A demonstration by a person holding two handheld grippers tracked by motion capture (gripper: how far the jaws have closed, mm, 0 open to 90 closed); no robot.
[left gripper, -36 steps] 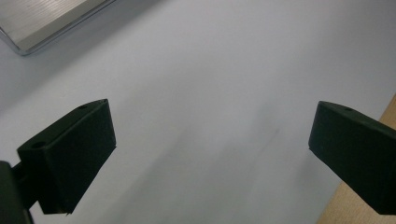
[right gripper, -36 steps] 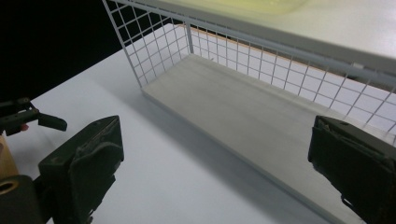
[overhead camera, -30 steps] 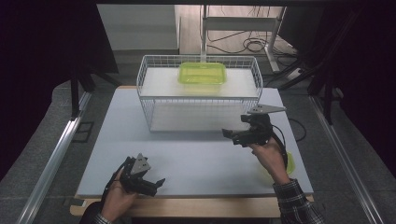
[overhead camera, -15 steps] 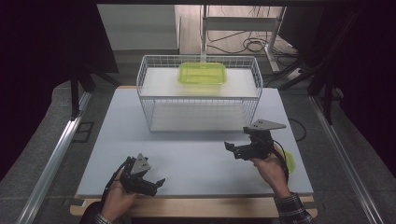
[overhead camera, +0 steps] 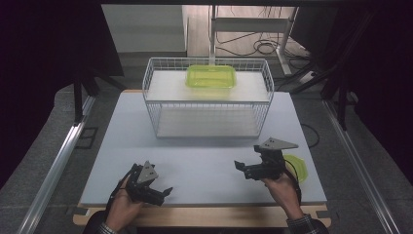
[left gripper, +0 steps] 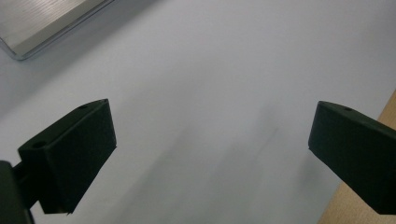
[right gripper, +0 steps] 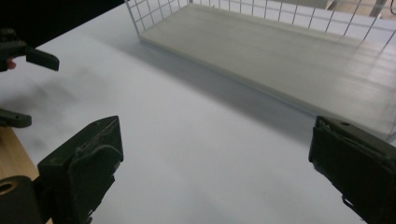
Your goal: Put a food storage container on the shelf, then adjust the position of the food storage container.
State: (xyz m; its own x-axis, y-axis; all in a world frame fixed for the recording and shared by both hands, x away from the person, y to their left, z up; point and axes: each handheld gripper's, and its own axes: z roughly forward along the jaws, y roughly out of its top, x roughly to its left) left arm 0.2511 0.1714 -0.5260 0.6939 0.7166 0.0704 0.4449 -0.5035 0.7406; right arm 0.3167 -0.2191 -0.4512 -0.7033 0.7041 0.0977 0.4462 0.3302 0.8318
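Observation:
A white wire rack [overhead camera: 207,105] stands at the back middle of the white table [overhead camera: 204,161]. A yellow-green container [overhead camera: 211,76] sits on its upper board. A yellow-green lid [overhead camera: 298,168] lies flat on the table near the right edge, partly hidden behind my right hand. My right gripper [overhead camera: 241,169] hovers just left of the lid, pointing left, open and empty [right gripper: 215,144]. My left gripper [overhead camera: 164,193] rests near the front left edge, pointing right, open with bare table between its jaws [left gripper: 210,135].
The rack's lower board [right gripper: 280,51] lies ahead of the right gripper, behind white wire [right gripper: 140,21]. The left gripper [right gripper: 21,84] shows far left in that view. A wooden strip [overhead camera: 204,214] borders the table's front edge. A metal rail [overhead camera: 58,165] runs along the left.
My right gripper has drawn back from near the rack toward the table's front edge and come lower, still open. The left gripper has stayed put.

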